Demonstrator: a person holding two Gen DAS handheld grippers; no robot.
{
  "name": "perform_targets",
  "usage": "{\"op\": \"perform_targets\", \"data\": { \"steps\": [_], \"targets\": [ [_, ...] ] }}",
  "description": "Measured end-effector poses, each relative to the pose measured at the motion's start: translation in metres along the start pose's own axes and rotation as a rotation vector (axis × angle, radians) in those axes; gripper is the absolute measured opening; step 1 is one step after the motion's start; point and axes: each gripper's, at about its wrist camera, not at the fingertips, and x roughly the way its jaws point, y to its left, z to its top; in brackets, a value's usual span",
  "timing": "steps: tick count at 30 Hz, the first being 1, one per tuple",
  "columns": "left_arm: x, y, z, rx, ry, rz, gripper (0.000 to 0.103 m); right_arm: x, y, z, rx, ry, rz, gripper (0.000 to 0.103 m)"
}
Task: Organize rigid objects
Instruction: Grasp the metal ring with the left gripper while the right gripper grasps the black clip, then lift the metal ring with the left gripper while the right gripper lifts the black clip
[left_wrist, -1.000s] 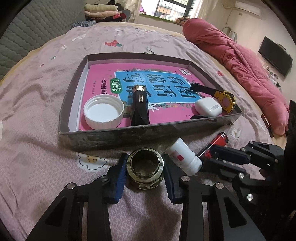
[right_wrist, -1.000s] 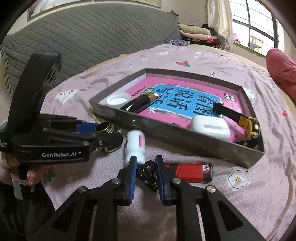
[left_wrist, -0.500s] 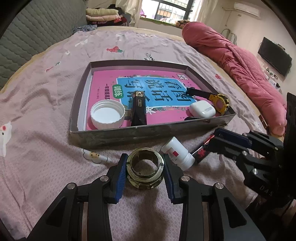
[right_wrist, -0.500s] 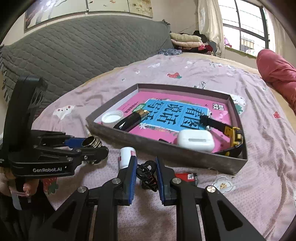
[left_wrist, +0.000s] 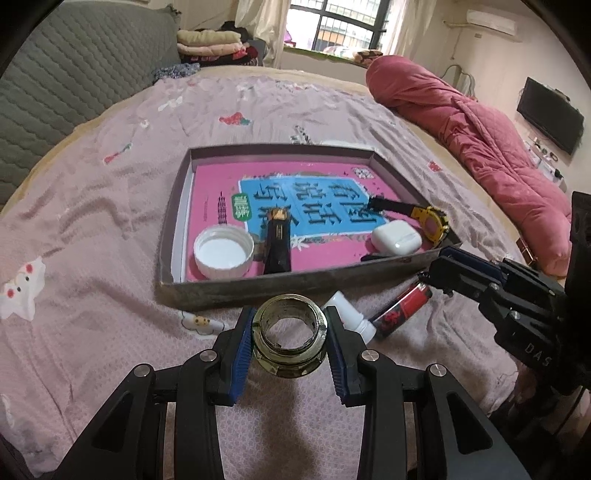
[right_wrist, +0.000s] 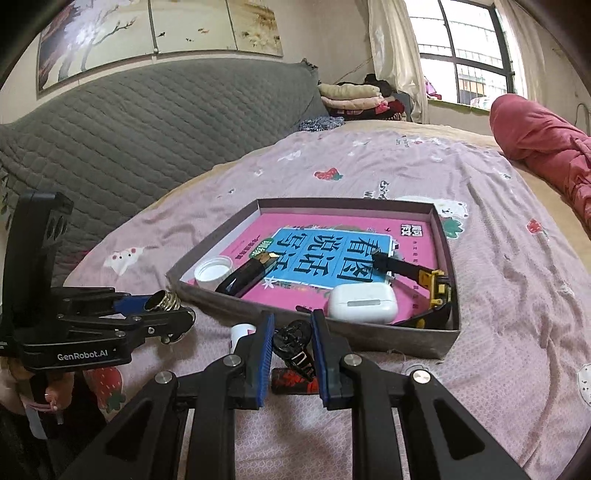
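Note:
My left gripper (left_wrist: 289, 338) is shut on a brass metal ring fitting (left_wrist: 289, 349), held above the bedsheet just in front of the shallow box (left_wrist: 221, 291). My right gripper (right_wrist: 291, 345) is shut on a black hair clip (right_wrist: 293, 345), also lifted off the bed near the box's front wall (right_wrist: 362, 336). In the box a pink book (left_wrist: 325, 192) carries a white lid (left_wrist: 223, 253), a black nail clipper (left_wrist: 277, 242), a white earbud case (left_wrist: 396, 238) and a yellow-and-black watch (left_wrist: 430, 221). A white small bottle (left_wrist: 349, 312) and a red lighter (left_wrist: 402, 310) lie on the sheet.
The bed is covered by a pink patterned sheet (left_wrist: 92, 229). A red quilt (left_wrist: 480, 147) is bundled at the right. A grey quilted headboard (right_wrist: 129, 122) stands at the left, folded clothes (right_wrist: 351, 96) at the far end. A person's hand (right_wrist: 22, 376) holds the left gripper.
Both grippers have risen off the bed with their loads, the ring and the hair clip. The box, bottle and lighter now look farther below.

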Motion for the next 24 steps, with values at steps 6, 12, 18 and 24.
{"op": "perform_targets", "data": {
  "steps": [6,12,18,24],
  "targets": [
    [-0.011,-0.004,0.009,0.000,-0.025,0.015,0.037,-0.006,0.000,0.005,0.001,-0.030,-0.001,0.020],
    [-0.020,-0.006,0.019,0.001,-0.047,0.035,0.037,-0.014,-0.003,0.009,0.012,-0.068,0.001,0.020],
    [-0.027,-0.009,0.029,-0.011,-0.069,0.033,0.037,-0.019,-0.009,0.012,0.045,-0.094,-0.005,0.020],
    [-0.028,-0.016,0.039,-0.012,-0.087,0.023,0.037,-0.018,-0.011,0.015,0.053,-0.101,-0.007,0.020]
  ]
}}
